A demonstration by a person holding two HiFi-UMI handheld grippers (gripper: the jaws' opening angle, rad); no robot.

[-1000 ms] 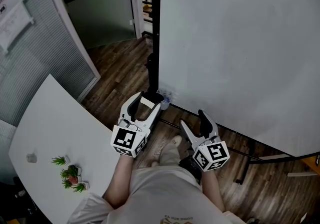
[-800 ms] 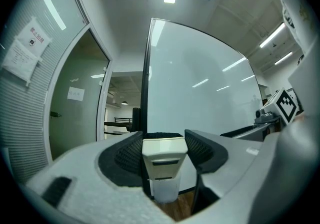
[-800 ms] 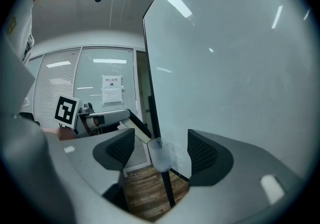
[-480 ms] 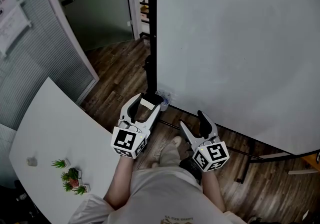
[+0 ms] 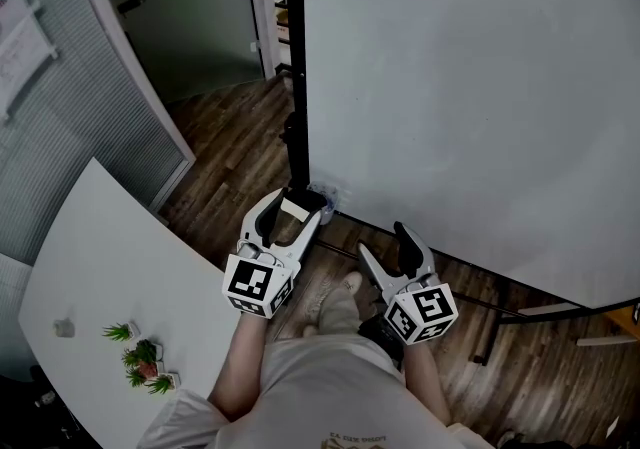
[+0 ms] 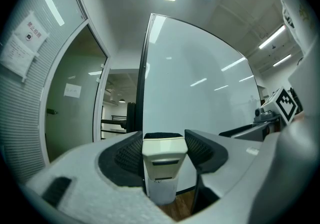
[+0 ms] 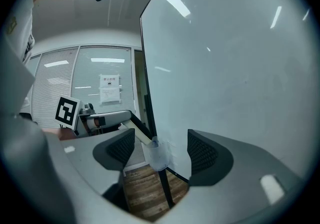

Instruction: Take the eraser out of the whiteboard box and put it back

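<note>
A cream whiteboard eraser (image 5: 294,207) sits between the jaws of my left gripper (image 5: 290,214), which is shut on it. In the left gripper view the eraser (image 6: 162,155) stands upright just above the clear plastic whiteboard box (image 6: 163,191). The box (image 5: 326,200) hangs at the lower left corner of the whiteboard (image 5: 470,87). Seen from the right gripper view, the eraser's end (image 7: 137,137) reaches the mouth of the box (image 7: 158,157). My right gripper (image 5: 385,245) hangs to the right, short of the board, open with nothing between its pads (image 7: 122,148).
A white table (image 5: 90,257) with small potted plants (image 5: 140,357) lies to my left. The whiteboard's black stand legs (image 5: 520,315) run over the wooden floor. A glass door and blinds (image 5: 60,117) are at the far left. The person's shoe (image 5: 345,292) is below the grippers.
</note>
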